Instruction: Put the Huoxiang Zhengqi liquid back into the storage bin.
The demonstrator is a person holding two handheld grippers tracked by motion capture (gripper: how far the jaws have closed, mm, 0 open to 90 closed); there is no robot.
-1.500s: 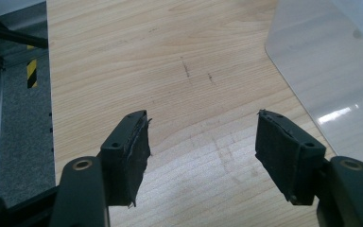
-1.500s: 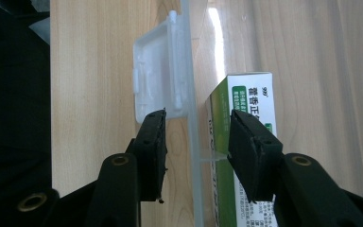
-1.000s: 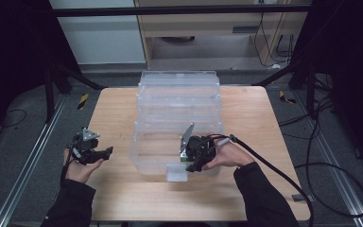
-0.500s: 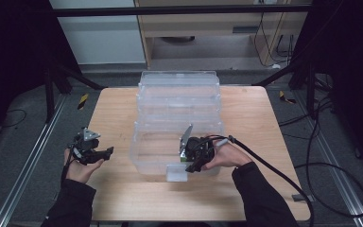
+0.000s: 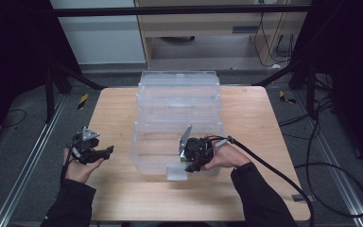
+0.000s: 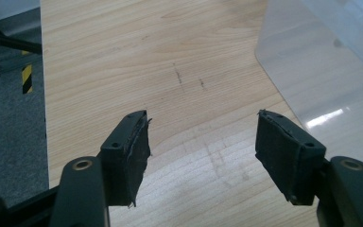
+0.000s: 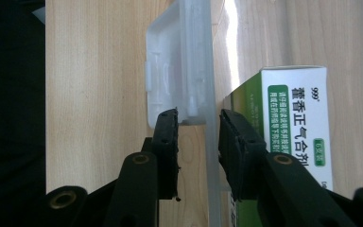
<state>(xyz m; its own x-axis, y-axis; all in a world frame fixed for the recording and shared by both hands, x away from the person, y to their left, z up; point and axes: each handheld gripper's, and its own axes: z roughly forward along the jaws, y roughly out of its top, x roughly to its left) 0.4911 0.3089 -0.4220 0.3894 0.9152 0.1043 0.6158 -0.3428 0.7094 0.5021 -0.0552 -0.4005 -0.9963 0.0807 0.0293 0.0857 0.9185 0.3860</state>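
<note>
Closing my right gripper (image 5: 189, 165) on the near wall latch of the clear plastic storage bin (image 5: 177, 101), jaws narrowed but not yet pinching; green-and-white medicine box (image 7: 288, 118) already inside. Left gripper (image 6: 203, 142) spread, idle.

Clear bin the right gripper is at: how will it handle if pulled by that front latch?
The clear plastic bin looks thin-walled, so probably light and flexing. Holding one green-and-white box, it likely slides on the wooden table. The latch may flex under the right gripper.
</note>
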